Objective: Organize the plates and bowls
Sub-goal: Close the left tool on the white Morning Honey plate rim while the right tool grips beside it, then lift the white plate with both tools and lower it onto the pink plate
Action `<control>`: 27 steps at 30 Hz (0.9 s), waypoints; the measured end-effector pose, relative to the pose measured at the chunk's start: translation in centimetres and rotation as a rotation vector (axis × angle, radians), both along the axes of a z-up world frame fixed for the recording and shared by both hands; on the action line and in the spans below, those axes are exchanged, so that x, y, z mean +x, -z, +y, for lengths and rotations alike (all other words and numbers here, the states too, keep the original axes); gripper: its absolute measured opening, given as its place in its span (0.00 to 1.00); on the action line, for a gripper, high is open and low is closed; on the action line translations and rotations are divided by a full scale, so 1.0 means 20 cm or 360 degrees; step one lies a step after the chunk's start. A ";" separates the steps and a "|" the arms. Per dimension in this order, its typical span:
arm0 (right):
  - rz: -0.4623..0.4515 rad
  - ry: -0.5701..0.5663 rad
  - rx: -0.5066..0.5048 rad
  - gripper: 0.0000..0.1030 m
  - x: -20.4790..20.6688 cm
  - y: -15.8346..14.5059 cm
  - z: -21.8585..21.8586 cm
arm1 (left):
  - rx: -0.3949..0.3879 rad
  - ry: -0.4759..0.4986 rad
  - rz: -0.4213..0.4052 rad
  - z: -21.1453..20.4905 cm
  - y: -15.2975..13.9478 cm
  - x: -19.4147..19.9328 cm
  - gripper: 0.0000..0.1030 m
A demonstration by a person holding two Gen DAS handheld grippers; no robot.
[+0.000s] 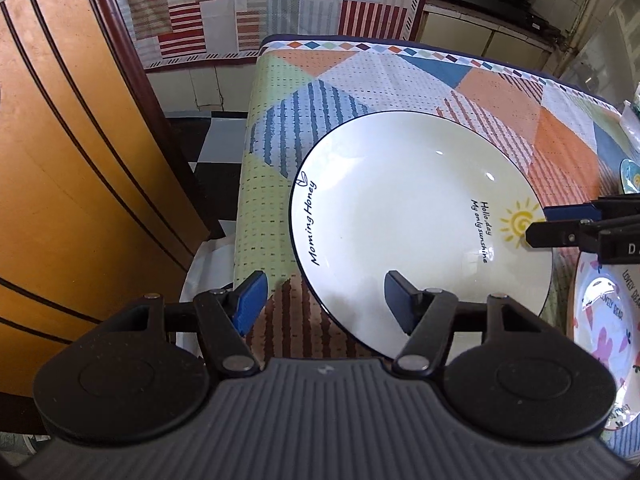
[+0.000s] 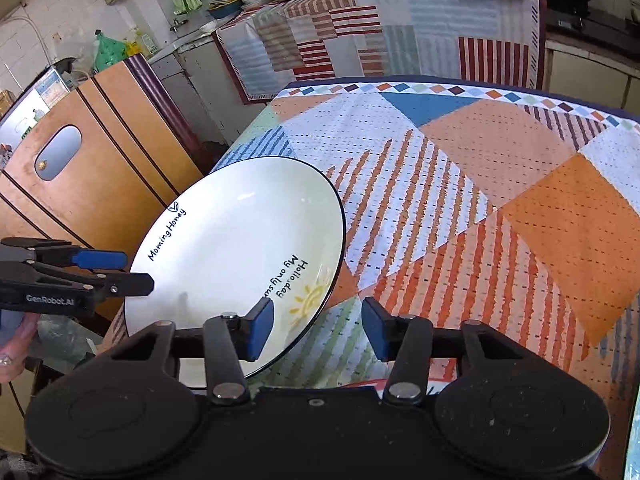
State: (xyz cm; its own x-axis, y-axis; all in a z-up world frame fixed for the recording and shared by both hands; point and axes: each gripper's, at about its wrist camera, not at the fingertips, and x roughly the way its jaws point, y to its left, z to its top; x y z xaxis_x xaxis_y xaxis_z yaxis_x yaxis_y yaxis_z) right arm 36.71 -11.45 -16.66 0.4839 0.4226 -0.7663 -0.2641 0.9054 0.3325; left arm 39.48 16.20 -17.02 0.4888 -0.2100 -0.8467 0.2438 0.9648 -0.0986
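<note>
A white plate (image 1: 404, 216) with a dark rim, a yellow sun and the words "Morning Honey" lies flat on the patchwork tablecloth (image 1: 360, 76), near the table's left edge. My left gripper (image 1: 326, 300) stands open low over the plate's near-left rim, with one finger over the plate and the other off it. In the right wrist view the same plate (image 2: 240, 248) lies at the left. My right gripper (image 2: 318, 328) is open at its sun-marked rim, the left pad over the plate and the right pad over the cloth. Neither gripper's pads press on the plate.
A second plate (image 1: 604, 320) with pink figures lies just right of the white one. A small blue dish (image 1: 632, 176) sits at the far right. An orange-brown cabinet (image 1: 60, 160) stands close to the table's left edge. A hand (image 2: 12, 344) holds the left gripper (image 2: 136, 271).
</note>
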 end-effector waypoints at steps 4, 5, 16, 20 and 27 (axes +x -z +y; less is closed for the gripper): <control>0.0079 -0.0034 0.0074 0.16 0.05 0.04 -0.01 | -0.0017 -0.0067 0.0056 0.02 0.03 0.02 0.42; 0.0099 -0.0021 0.0096 0.17 0.05 0.04 -0.01 | -0.0019 -0.0077 0.0060 0.03 0.04 0.02 0.38; 0.0197 0.0131 0.0277 0.16 0.10 0.12 -0.03 | -0.0098 -0.0152 0.0062 0.01 0.05 0.02 0.21; 0.0168 0.0037 0.0199 0.17 0.09 0.10 0.00 | 0.0035 -0.0148 0.0088 -0.05 0.03 0.03 0.22; 0.0112 -0.0039 0.0190 0.17 0.00 -0.01 -0.03 | 0.0028 -0.0122 0.0077 -0.05 -0.11 -0.05 0.21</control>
State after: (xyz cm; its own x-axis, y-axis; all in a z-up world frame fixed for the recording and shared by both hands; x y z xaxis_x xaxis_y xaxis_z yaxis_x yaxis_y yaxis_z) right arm 36.78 -12.01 -16.38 0.4190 0.5236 -0.7418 -0.2577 0.8519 0.4558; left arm 38.48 15.18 -14.88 0.4615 -0.1585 -0.8729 0.1645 0.9821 -0.0914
